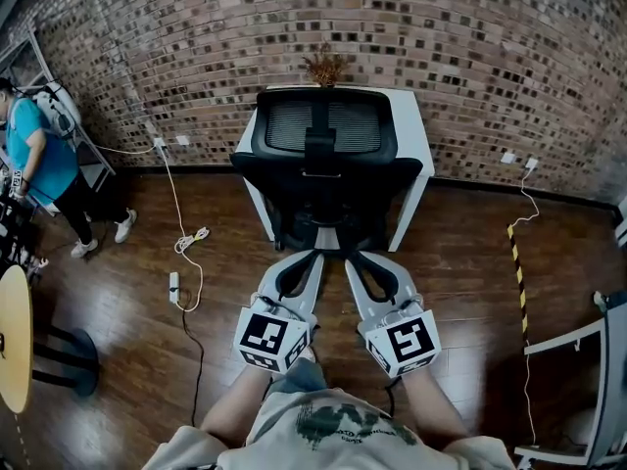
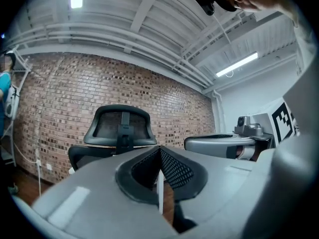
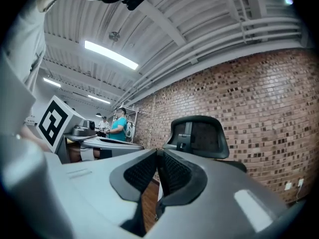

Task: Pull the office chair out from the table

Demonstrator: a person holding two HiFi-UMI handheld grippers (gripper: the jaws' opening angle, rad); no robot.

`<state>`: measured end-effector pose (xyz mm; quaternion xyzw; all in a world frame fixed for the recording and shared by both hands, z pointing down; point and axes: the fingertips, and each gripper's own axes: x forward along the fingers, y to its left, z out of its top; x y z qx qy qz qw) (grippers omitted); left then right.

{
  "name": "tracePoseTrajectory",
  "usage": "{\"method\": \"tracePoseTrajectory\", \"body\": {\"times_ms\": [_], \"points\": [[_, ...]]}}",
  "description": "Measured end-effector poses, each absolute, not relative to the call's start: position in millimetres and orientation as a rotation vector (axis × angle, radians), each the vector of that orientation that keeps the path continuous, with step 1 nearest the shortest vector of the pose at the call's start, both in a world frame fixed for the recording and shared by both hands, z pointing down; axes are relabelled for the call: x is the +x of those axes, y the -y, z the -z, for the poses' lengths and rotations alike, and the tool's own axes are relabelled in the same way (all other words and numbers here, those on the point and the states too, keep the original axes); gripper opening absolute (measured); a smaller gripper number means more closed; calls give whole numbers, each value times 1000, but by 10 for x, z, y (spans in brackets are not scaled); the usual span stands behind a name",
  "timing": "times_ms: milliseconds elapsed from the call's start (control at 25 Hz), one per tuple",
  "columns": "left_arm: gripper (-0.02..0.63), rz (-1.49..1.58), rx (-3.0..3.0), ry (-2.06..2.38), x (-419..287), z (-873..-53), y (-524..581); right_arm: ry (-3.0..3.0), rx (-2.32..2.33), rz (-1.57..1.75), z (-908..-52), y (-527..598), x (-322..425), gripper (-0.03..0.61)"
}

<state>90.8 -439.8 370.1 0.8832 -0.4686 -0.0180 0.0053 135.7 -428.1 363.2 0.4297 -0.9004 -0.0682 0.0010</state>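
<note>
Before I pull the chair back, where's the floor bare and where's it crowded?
Bare floor right of the chair, between the table and the striped tape. Left is crowded: cable and power strip lie there, a person beyond.

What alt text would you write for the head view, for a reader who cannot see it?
A black office chair stands pushed in at a white table by a brick wall. The left gripper and right gripper, both shut and empty, point at it.
</note>
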Motion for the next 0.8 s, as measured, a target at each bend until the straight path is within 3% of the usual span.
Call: {"method": "tracePoseTrajectory", "body": {"times_ms": [480, 800], "points": [[17, 84, 2766, 1503, 608, -3792, 5321, 2743, 1332, 270, -3769, 5132, 1443, 60], [29, -53, 2823, 1497, 173, -3860, 5931, 2671, 1314, 369, -3681, 5686, 1619, 77]]}}
